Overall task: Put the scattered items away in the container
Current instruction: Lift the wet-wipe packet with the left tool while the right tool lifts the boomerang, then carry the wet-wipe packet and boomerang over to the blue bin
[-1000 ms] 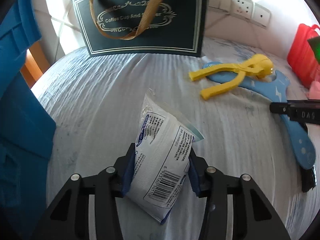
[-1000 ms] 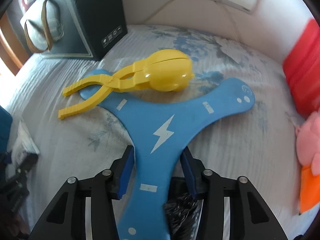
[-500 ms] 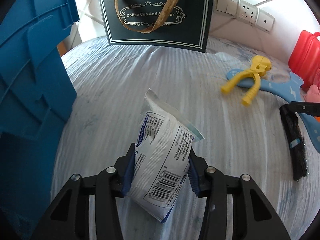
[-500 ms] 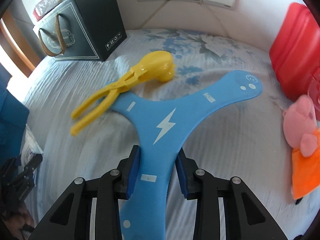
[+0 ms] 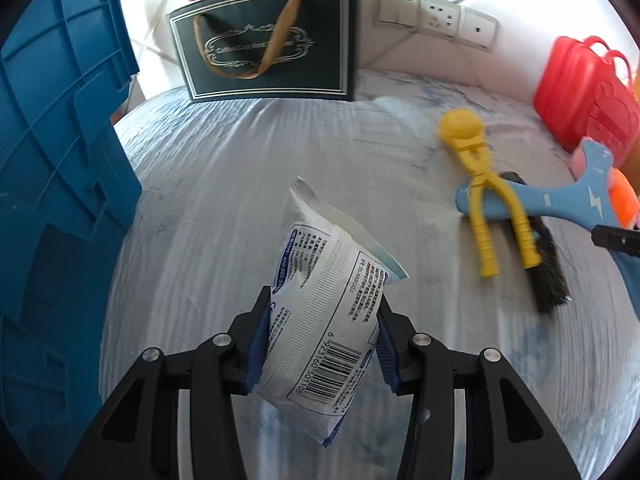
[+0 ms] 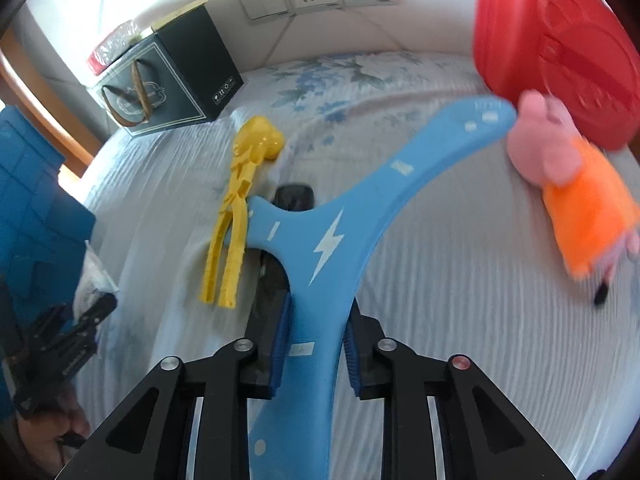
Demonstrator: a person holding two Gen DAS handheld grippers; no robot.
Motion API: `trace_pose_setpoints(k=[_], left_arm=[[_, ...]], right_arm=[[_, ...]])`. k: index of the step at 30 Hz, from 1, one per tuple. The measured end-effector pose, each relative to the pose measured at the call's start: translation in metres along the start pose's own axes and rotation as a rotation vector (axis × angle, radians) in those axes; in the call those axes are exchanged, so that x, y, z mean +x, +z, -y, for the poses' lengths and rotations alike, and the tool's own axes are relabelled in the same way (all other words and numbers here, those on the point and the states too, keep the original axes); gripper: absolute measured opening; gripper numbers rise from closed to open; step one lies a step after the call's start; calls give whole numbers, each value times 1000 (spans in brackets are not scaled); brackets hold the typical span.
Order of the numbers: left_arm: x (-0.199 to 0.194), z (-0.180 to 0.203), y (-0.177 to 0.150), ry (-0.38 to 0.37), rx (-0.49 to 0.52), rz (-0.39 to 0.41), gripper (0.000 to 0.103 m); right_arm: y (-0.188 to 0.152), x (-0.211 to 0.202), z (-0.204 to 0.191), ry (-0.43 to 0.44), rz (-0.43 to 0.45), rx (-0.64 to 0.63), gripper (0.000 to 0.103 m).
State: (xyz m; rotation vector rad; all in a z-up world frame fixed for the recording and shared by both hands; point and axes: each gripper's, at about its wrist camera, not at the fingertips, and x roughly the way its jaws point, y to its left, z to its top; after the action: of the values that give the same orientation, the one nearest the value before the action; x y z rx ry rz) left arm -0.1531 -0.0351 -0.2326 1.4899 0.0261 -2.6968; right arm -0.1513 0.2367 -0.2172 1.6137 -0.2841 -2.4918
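Plush pig (image 6: 560, 160) shows fully in right view only — beside boomerang (image 6: 340, 232).

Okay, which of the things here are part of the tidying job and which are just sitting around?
Part of the job:
blue crate
white packet, in left gripper
blue boomerang, in right gripper
yellow tongs toy
black brush
pink plush

Just there:
black gift bag
red case
wall sockets

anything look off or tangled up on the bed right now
Yes: the yellow snowball clamp has its handles draped over one arm of the blue boomerang held by the right gripper, so it may drag along.
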Motion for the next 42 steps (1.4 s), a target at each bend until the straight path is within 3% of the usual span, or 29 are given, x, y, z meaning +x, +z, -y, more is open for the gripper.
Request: trace_pose_setpoints(k=[12, 28, 37, 42], left_arm=[[-72, 18, -10, -34, 43, 14, 45], [-182, 39, -32, -87, 90, 77, 45], [-253, 49, -25, -122, 84, 130, 45], [-278, 49, -21, -124, 70, 117, 45]], right_arm=[[-55, -88, 5, 87, 14, 54, 9], [-107, -215, 22, 18, 82, 63, 8], [-130, -290, 25, -18, 183, 73, 9], [-142, -323, 27, -32, 215, 83, 9]])
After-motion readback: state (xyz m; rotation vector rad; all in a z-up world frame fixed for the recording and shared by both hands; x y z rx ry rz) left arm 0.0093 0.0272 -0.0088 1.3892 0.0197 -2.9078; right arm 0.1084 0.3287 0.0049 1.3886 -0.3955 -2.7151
